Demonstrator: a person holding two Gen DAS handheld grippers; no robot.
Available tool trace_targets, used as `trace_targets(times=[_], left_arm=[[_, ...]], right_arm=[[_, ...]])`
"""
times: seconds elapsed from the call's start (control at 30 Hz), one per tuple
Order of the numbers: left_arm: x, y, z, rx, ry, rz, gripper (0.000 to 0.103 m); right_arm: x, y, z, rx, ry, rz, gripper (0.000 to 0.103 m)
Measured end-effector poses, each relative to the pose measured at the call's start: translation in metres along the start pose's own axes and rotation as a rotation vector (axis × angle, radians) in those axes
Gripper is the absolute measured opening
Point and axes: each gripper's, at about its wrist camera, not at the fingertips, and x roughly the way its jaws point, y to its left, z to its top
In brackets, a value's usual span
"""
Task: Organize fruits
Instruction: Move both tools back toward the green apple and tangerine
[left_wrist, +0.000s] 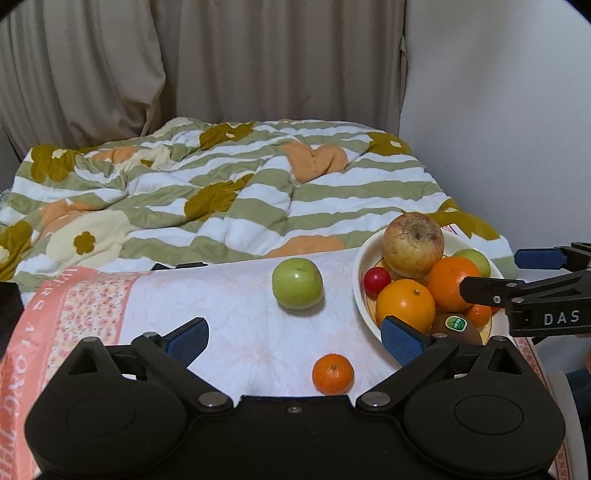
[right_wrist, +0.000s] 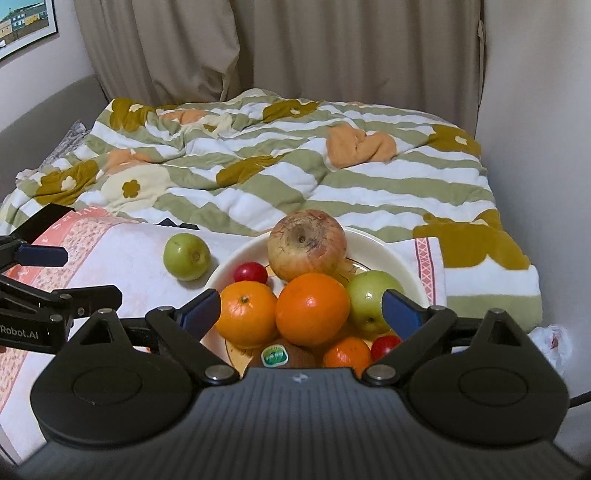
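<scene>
A cream bowl holds a big apple, two oranges, a kiwi, a red plum and a green apple. A loose green apple and a small mandarin lie on the white cloth. My left gripper is open and empty, the mandarin between its fingers. My right gripper is open and empty over the bowl, its fingers either side of the oranges. The loose green apple also shows in the right wrist view.
The cloth has a pink patterned border at left. A striped flowered quilt covers the bed behind. Curtains and a wall stand at the back. My right gripper's arm reaches in from the right.
</scene>
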Motion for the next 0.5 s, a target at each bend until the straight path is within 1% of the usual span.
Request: trace_targets(times=[0.33,0.4,0.5], left_arm=[[-0.053,0.007,-0.015,-0.05,-0.08,0.046,0.101],[-0.064,0.009,-0.018,-0.055,-0.093,0.068,0.102],[-0.08,0.016,-0.02,-0.065,-0.095,0.134,0.102]], right_arm=[[-0.048,0.014,-0.011,-0.028,-0.038,0.013,0.103],[-0.058,0.018,-0.012,-0.038,-0.033,0.008,0.103],[-0.072,0.024,-0.014,-0.049,-0.02,-0.007,0.103]])
